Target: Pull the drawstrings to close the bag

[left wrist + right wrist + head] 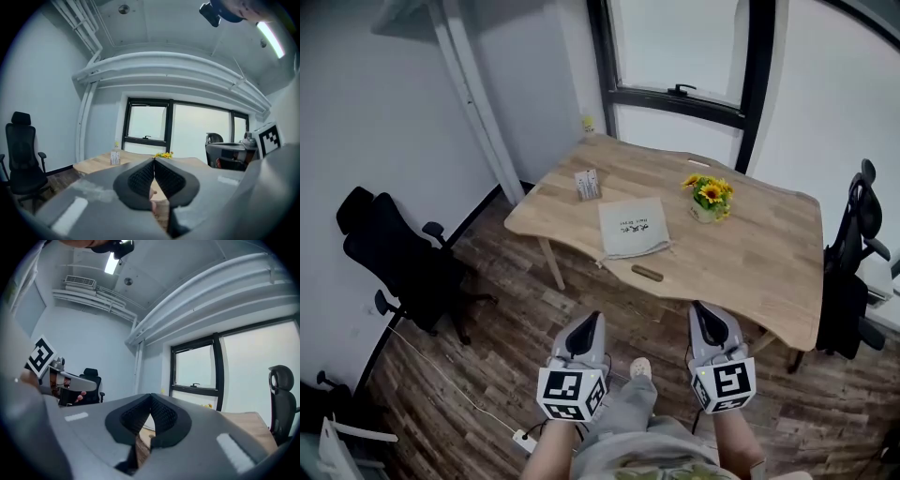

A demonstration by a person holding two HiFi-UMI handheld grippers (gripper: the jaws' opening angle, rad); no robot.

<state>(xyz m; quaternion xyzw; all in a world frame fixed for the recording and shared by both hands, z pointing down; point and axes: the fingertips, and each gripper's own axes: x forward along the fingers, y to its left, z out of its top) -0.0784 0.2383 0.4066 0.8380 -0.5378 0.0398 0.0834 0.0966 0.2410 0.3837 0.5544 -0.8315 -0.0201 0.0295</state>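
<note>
A pale cloth drawstring bag (633, 227) lies flat on the wooden table (750, 258), near its front edge, with its strings trailing toward that edge. Both grippers are held well short of the table, over the floor. My left gripper (592, 322) is shut with nothing in it; in the left gripper view its tips (153, 160) meet. My right gripper (702, 311) is likewise shut and empty, with its tips (150, 395) touching in the right gripper view. The bag does not show in either gripper view.
On the table stand a pot of sunflowers (709, 199), a small printed card (588, 184) and a small bottle (589, 124); a dark oblong object (647, 273) lies by the front edge. Black office chairs stand at left (398, 258) and right (853, 272). A power strip (523, 441) lies on the floor.
</note>
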